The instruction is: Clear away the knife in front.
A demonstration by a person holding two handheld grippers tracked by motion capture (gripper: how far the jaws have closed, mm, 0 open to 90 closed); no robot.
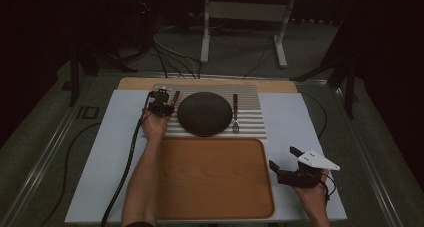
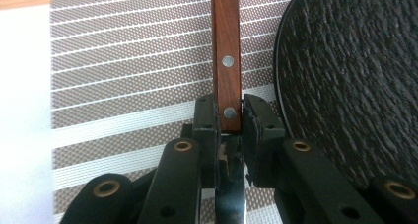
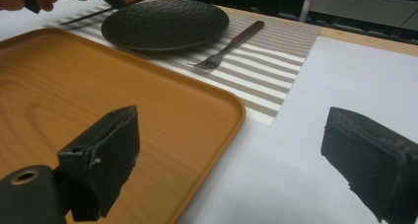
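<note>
The left gripper (image 2: pixel 229 120) has its two black jaws pinched tight on the brown wooden handle of a silver knife (image 2: pixel 226 61). The knife lies on the striped place mat (image 2: pixel 123 86), just left of the round dark plate (image 1: pixel 204 113). The right gripper (image 1: pixel 286 159) waits wide open, holding nothing, right of the plate near the orange wooden tray (image 1: pixel 215 179)

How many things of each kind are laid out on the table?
Plate: 1
Knife: 1
Fork: 1
Placemat: 1
Tray: 1
Total: 5
</note>
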